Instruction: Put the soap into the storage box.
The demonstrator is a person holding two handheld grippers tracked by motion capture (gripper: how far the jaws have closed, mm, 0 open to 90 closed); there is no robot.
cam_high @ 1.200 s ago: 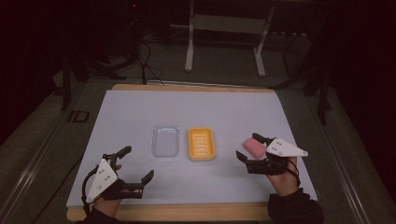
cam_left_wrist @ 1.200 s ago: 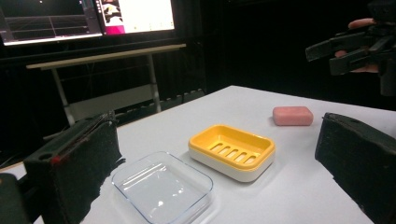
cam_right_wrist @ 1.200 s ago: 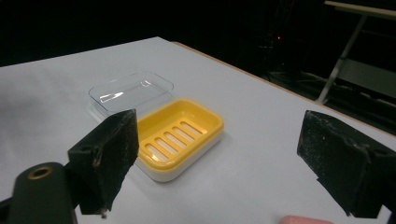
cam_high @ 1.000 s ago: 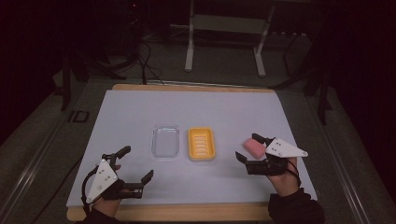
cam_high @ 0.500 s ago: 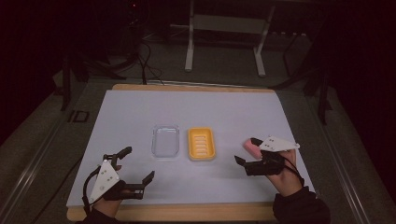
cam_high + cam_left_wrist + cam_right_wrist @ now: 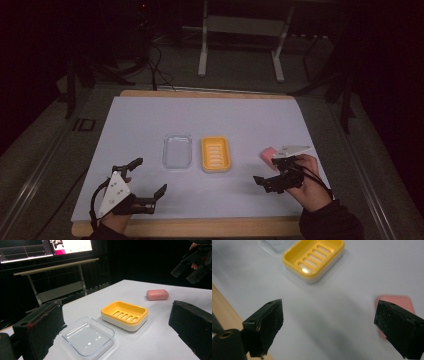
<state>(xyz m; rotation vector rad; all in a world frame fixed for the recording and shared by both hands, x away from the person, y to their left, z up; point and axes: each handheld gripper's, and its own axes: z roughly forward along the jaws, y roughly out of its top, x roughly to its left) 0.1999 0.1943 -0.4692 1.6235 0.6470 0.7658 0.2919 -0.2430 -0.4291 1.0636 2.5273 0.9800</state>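
- 3 things lay on the tabletop (image 6: 140, 125): 1 pink soap bar (image 6: 268, 153), 1 yellow soap dish (image 6: 215, 154) and 1 clear tray (image 6: 177, 150).
- 2 claws were in play, 1 per hand. The right claw (image 6: 269, 170) hung released, jaws wide apart, gripping nothing, just beside the soap bar at the tabletop's right side.
- The left claw (image 6: 148, 176) was also released and empty, low near the front left edge, well apart from the soap.
- In the high view the right claw's grey plate covered part of the soap bar, so only its left end showed.
- In the right gripper view 1 jaw hid the soap bar's (image 6: 395, 302) lower right part, the picture was blurred, and the clear tray was cut off at the top edge.
- The left gripper view showed the whole soap bar (image 6: 157, 294) flat on the tabletop, beyond the soap dish (image 6: 125, 314), with the clear tray (image 6: 87, 336) nearest and the right claw (image 6: 191, 268) above, dim.
- The dish's 5 slots read plainly in the right gripper view.
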